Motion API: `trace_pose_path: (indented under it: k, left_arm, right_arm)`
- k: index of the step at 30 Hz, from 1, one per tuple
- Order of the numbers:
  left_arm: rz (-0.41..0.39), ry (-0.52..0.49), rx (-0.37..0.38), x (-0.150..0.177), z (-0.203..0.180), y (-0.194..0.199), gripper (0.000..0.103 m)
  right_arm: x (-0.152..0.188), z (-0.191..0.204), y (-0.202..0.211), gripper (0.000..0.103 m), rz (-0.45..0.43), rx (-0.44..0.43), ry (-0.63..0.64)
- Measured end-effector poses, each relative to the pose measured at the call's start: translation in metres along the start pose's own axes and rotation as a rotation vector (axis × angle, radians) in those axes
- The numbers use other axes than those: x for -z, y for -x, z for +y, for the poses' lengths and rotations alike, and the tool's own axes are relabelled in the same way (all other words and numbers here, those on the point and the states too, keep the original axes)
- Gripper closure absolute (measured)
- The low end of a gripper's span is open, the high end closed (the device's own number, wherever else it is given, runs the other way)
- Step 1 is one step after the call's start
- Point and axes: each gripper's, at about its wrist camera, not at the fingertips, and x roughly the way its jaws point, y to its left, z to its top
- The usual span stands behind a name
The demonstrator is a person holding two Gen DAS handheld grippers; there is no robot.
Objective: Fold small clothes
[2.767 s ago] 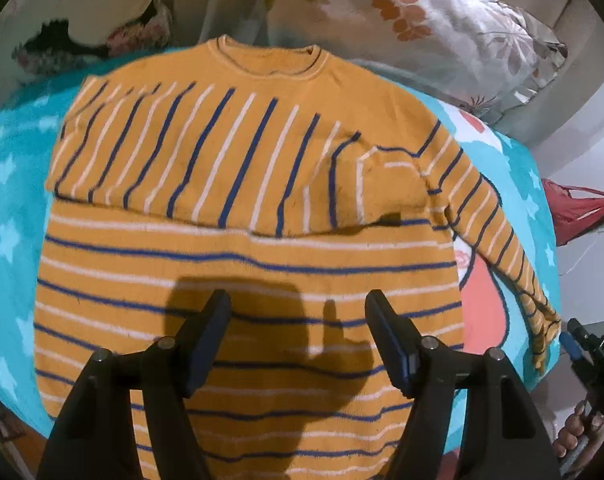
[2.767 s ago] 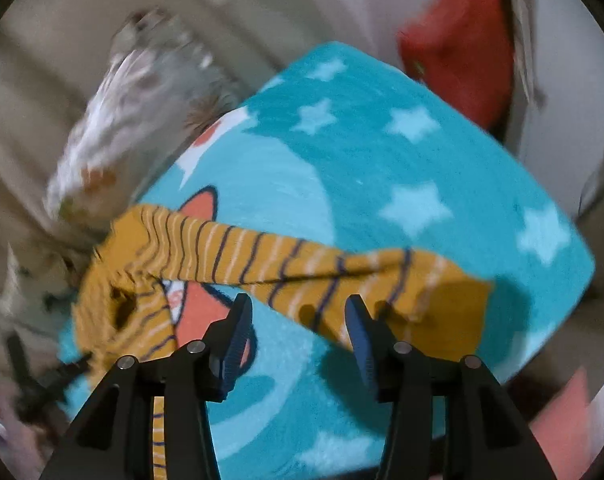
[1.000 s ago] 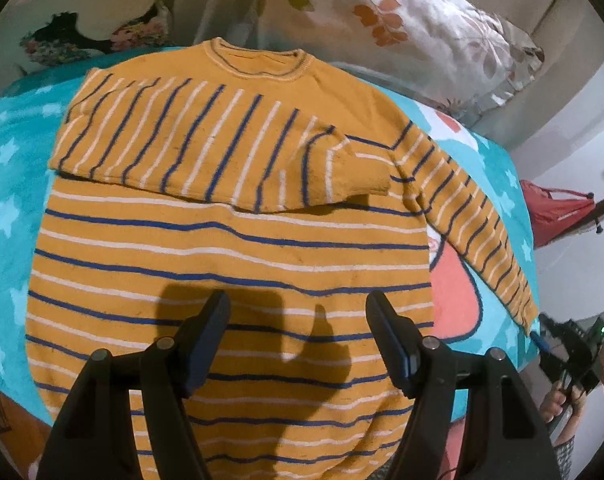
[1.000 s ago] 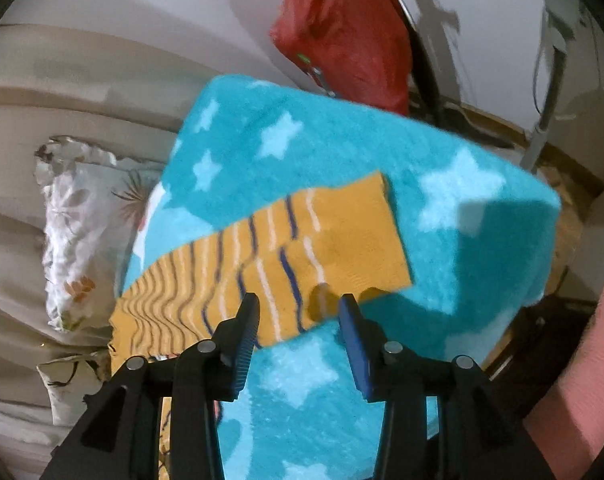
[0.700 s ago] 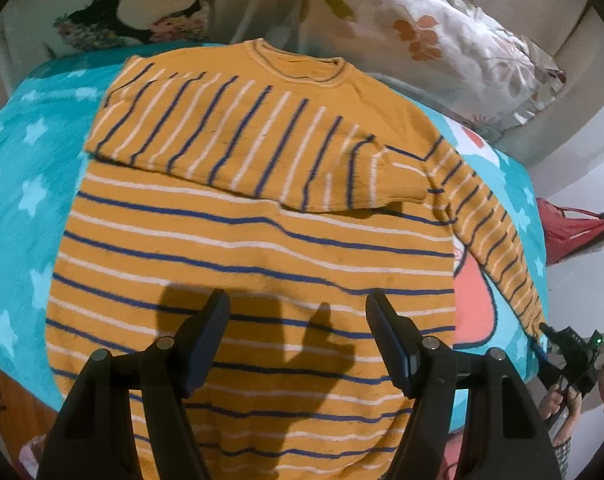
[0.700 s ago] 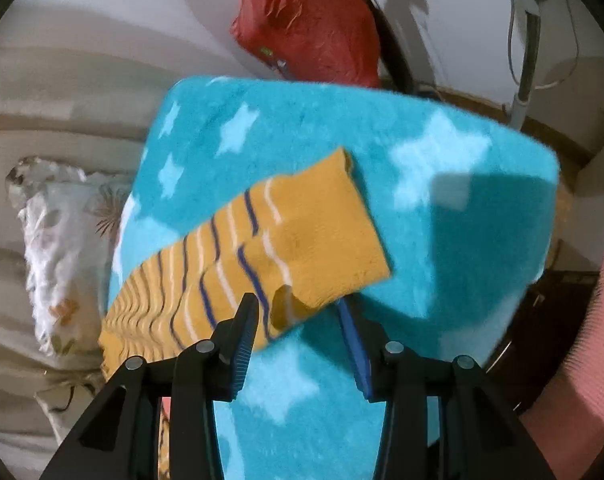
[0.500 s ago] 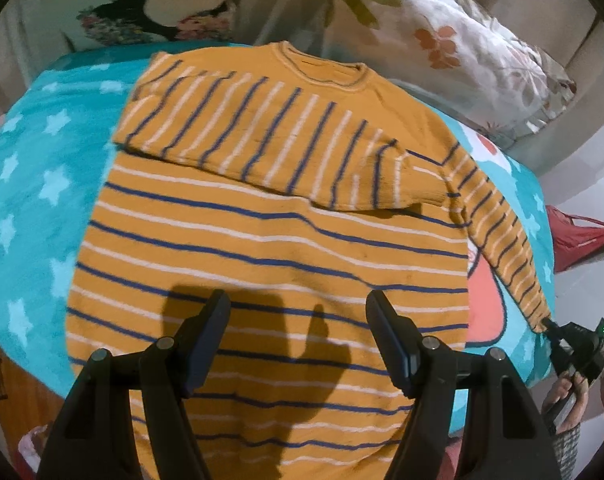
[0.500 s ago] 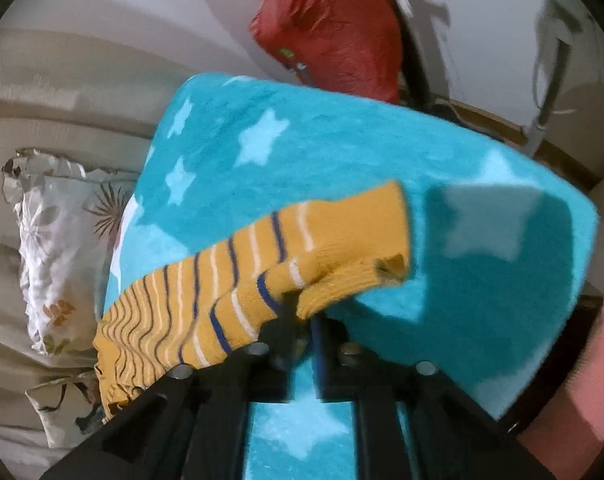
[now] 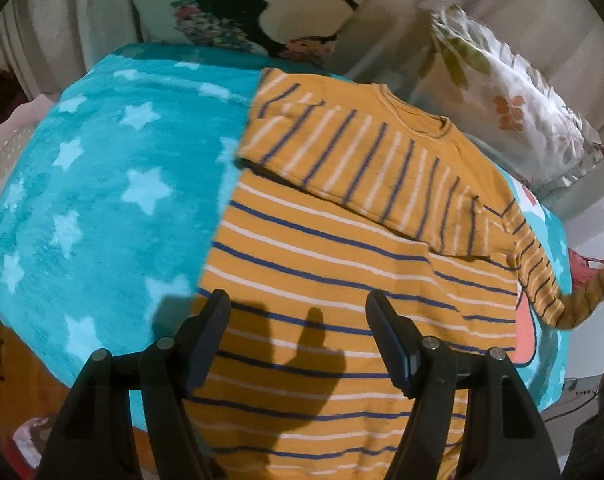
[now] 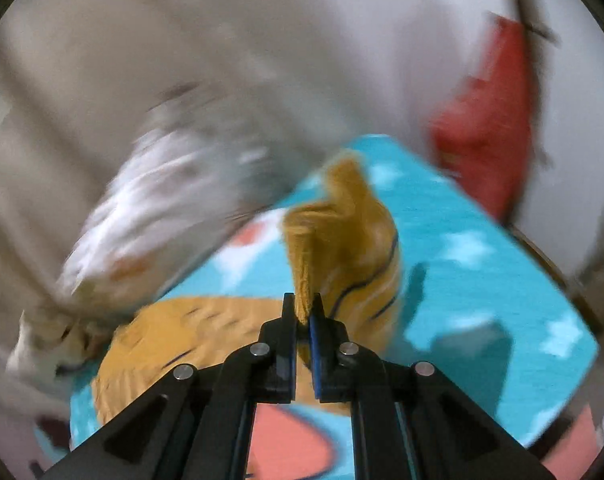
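An orange sweater (image 9: 342,248) with blue and white stripes lies flat on a teal star blanket (image 9: 93,200). Its left sleeve (image 9: 362,164) is folded across the chest. My left gripper (image 9: 297,320) hovers open above the sweater's lower body, nothing between its fingers. The right sleeve (image 9: 542,276) runs off to the right and lifts at its cuff. In the blurred right wrist view my right gripper (image 10: 302,308) is shut on that sleeve cuff (image 10: 334,232), which stands raised above the blanket (image 10: 482,264).
A floral pillow (image 9: 514,104) and a printed cushion (image 9: 229,20) sit behind the sweater. A red bag (image 10: 486,128) hangs past the blanket's far corner. The blanket's edge drops off at the left front and the right.
My right gripper closed on the sleeve cuff and lifted it off the blanket while rolling. The left gripper slid left, so more bare blanket shows beside the sweater.
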Motion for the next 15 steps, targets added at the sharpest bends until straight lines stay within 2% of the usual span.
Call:
trace_pose_path:
  k: [5, 8, 11, 15]
  left_arm:
    - [-0.014, 0.006, -0.018, -0.005, 0.040, 0.007, 0.034]
    - [-0.019, 0.012, -0.049, -0.004, 0.070, 0.011, 0.034]
    - [-0.016, 0.035, -0.078, -0.002, 0.104, 0.016, 0.034]
    - [-0.003, 0.078, -0.104, 0.006, 0.143, 0.022, 0.034]
  right_arm:
    - [0.038, 0.130, -0.037, 0.097, 0.094, -0.159, 0.173]
    - [0.079, 0.217, -0.068, 0.097, 0.180, -0.251, 0.285]
    - [0.118, 0.280, -0.097, 0.097, 0.258, -0.315, 0.364]
    - [0.166, 0.340, -0.136, 0.097, 0.354, -0.356, 0.422]
